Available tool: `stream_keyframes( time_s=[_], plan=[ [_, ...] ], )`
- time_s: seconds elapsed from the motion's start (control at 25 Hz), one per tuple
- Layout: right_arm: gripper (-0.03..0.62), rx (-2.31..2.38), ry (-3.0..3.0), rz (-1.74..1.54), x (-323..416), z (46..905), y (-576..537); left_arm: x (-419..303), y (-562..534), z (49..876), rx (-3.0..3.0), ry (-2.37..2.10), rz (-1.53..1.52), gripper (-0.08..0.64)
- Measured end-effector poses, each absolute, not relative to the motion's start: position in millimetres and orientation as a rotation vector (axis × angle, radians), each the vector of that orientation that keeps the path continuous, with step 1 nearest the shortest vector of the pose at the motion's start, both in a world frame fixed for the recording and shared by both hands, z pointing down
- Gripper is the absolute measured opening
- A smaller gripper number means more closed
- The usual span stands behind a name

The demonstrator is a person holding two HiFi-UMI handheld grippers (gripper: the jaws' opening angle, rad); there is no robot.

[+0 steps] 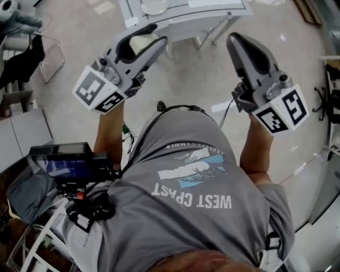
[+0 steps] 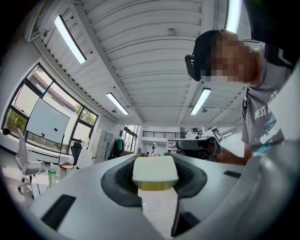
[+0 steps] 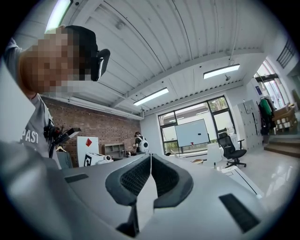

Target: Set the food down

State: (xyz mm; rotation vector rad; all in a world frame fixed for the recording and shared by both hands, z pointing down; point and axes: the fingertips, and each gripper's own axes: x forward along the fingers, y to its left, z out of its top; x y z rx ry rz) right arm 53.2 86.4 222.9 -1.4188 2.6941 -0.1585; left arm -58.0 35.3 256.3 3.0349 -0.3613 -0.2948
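Observation:
The food is a pale cream block with a yellowish underside (image 2: pixel 155 172). It sits between the dark pads of my left gripper (image 2: pixel 155 180), which is shut on it. In the head view the block (image 1: pixel 139 42) shows inside the left gripper (image 1: pixel 150 41), held up at chest height and pointing away from me. My right gripper (image 1: pixel 235 40) is raised at the right, with its pads pressed together and nothing between them (image 3: pixel 149 174). It also appears past the block in the left gripper view (image 2: pixel 197 146).
A white table (image 1: pixel 180 18) with a round plate (image 1: pixel 154 6) stands ahead on the pale floor. A chair frame with dark cloth (image 1: pixel 40 56) is at the left. In the left gripper view a desk holds a green bottle (image 2: pixel 51 177) and a bowl (image 2: pixel 66 166).

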Motion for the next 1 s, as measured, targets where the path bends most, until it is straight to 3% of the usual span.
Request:
stream_keyframes(
  time_s=[0.72,1.0],
  plan=[
    [0.008,-1.468,2.673,-0.151,54,223,90,-59,33,254,3.052,-0.336,-0.313,0.153],
    [0.008,-1.422,2.757,-0.252,119,224,6,9,-43,254,2.989,-0.390,-0.299,0.153]
  ],
)
